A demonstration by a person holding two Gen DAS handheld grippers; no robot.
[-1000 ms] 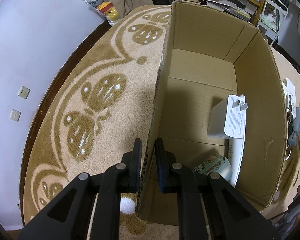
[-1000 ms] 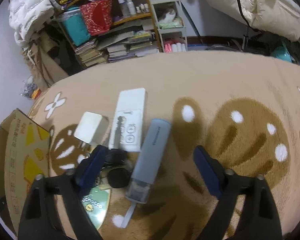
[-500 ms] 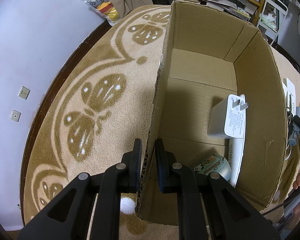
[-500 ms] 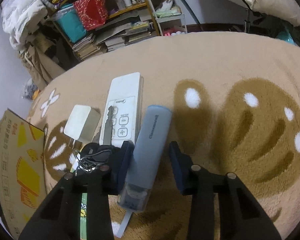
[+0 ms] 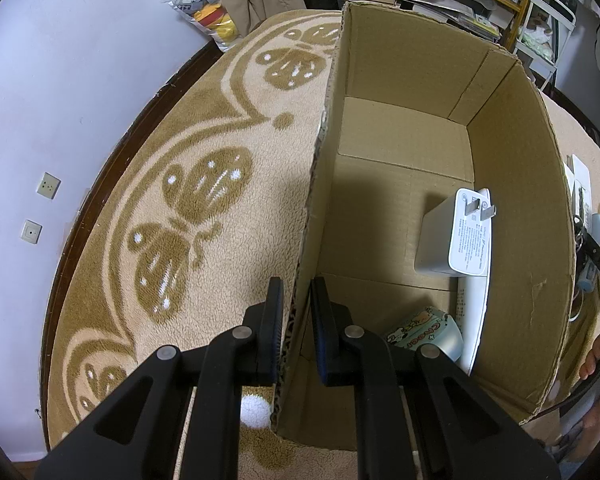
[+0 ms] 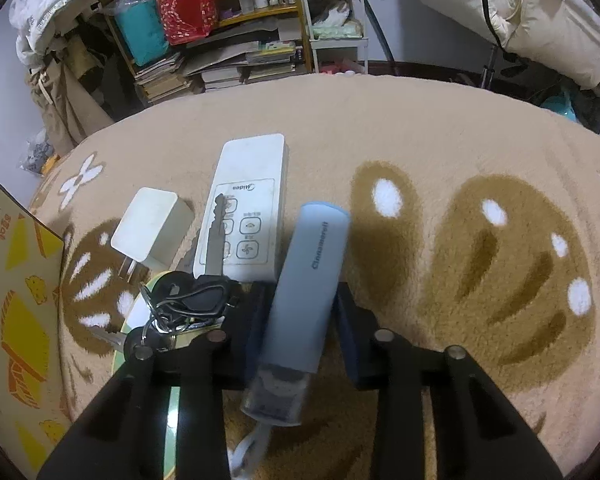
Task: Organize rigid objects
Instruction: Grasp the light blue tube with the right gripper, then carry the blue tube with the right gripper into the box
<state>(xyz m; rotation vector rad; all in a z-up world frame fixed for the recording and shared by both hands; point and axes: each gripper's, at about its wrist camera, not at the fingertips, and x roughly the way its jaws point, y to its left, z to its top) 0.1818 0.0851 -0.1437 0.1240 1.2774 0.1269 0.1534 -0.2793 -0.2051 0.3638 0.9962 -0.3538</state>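
left gripper (image 5: 296, 320) is clamped shut on the near wall of the cardboard box (image 5: 516, 208), one finger outside, one inside, steadying it on the butterfly-pattern rug (image 5: 204, 184). inside the box so far: a white plug adapter (image 5: 452, 236) with prongs up, leaning by the right wall, a long white flat thing under it (prob a remote, can't tell for sure), and a small round tin w/ cartoon print (image 5: 424, 332) at the near end. so approx three items are in, rest of the box floor is bare. right gripper (image 6: 296, 312) sits over the pale blue cinnamoroll case (image 6: 304, 292), which lies on the rug outside the box, just right of the white midea remote (image 6: 248, 208). its jaws have just been closing w/ the case between them; left pad looks to be touching the case side, right pad is very near but i can't tell if it presses yet, so grip not confirmed. left to do, judging by what lies out: the blue case, the midea remote, a second white adapter (image 6: 150, 232), the bunch of keys (image 6: 188, 300) resting partly on the remote, and a round greenish disc (image 6: 140, 320) under the keys. i'd put the task at under half done, w/ the case as the item in hand next.
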